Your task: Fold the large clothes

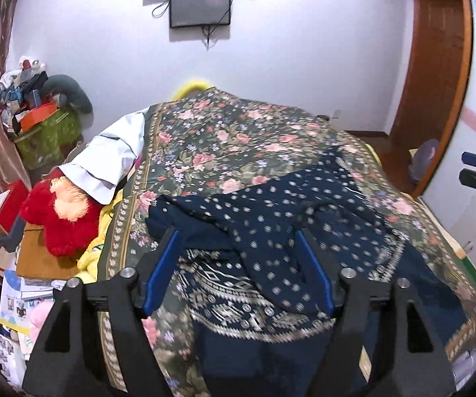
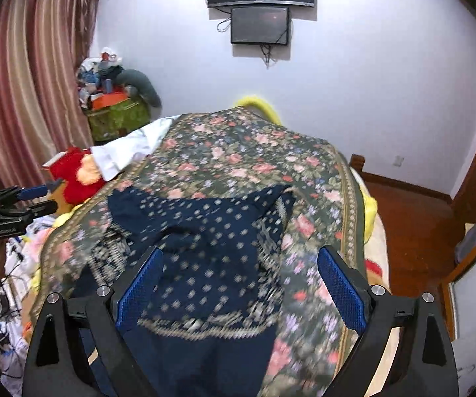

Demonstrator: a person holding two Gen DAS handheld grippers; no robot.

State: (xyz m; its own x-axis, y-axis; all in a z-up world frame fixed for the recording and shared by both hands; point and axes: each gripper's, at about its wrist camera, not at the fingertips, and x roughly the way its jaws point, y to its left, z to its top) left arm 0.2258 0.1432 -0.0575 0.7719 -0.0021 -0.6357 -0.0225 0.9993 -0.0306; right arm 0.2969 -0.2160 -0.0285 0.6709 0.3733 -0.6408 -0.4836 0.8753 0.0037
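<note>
Left wrist view: green floral bedspread (image 1: pixel 238 139) carries the crumpled navy dotted garment with gold border (image 1: pixel 271 218) at 6 o'clock. My left tongs (image 1: pixel 238 241) and right tongs (image 2: pixel 241 261) gape wide, holding nothing. I'd pinch 2 hem corners, then spread it flat.

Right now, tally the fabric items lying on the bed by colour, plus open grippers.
Navy blue patterned garment: 1
Green floral bedspread: 1
White cloth at the bed's left edge: 1
Open grippers: 2, left gripper and right gripper
Total: 5
</note>
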